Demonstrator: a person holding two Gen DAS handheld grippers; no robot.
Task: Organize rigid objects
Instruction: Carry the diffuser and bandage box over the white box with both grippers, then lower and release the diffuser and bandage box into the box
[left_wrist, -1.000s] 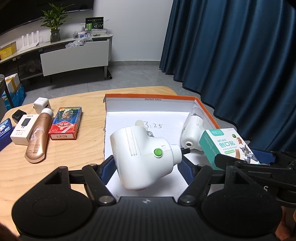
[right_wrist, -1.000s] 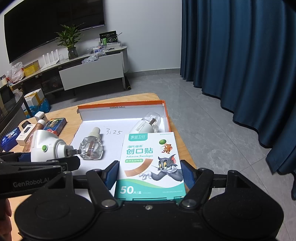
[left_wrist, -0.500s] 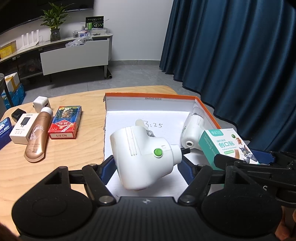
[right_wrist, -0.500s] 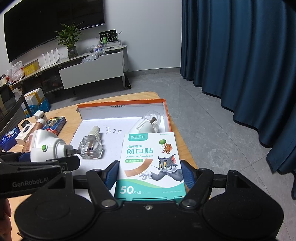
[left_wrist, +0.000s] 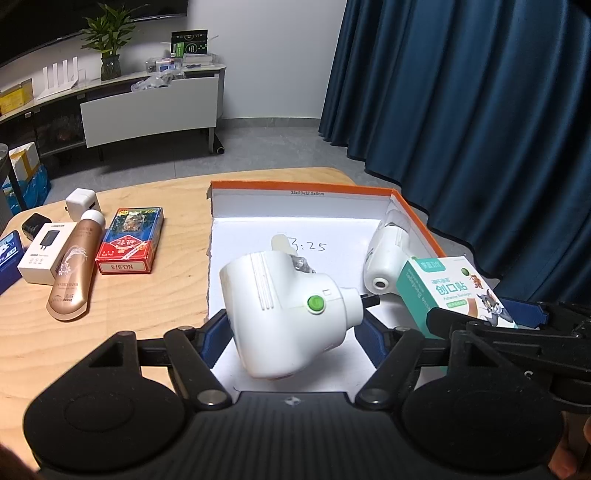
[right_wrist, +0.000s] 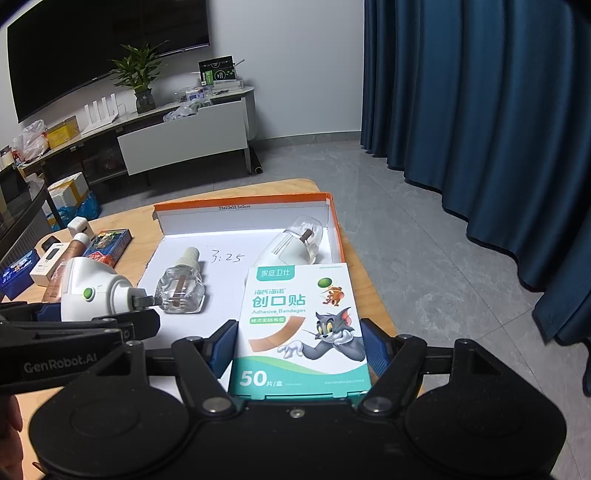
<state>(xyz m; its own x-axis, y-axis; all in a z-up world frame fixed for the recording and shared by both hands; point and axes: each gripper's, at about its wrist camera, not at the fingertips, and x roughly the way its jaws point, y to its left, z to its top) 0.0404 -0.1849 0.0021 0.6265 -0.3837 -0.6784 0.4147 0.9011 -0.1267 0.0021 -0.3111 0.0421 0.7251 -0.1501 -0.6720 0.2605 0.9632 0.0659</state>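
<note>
Barely anything shifted since a second ago; left wrist view just nudged a touch, so the table items on the left slid slightly in frame; same grips on both sides.

Left gripper (left_wrist: 291, 328) clamped on the white plug-in vaporizer (left_wrist: 284, 314), blue pads pressed against its sides; held over the near-left part of the orange-rimmed box (left_wrist: 303, 186); smooth rounded plastic body with ribbed grooves and a green button, metal prongs pointing right toward the other gripper, long axis roughly crosswise and tilted.

Right gripper (right_wrist: 299, 347) closed on the bandage box (right_wrist: 301, 328); flat teal-and-white cardboard with a cartoon cat and mouse, printed face up, long axis running straight ahead along the fingers, far end reaching over the box's near-right area; held level-ish, low over the box.

Both grippers side by side, pointing forward over the box's near edge; bit of a hand at the frame edges.

Inside the box, on the white floor with "3:25" scribbled on it: clear glass refill bottle (right_wrist: 181, 284) lying down, cream cap pointing to the far wall, just beyond the prongs; second white vaporizer (right_wrist: 291, 242) lying against the right wall, clear bottle end pointing away.

Out on the wooden table (left_wrist: 110, 332): playing card box (left_wrist: 129, 240), gold tube (left_wrist: 75, 269), white charger box (left_wrist: 46, 251).
</note>
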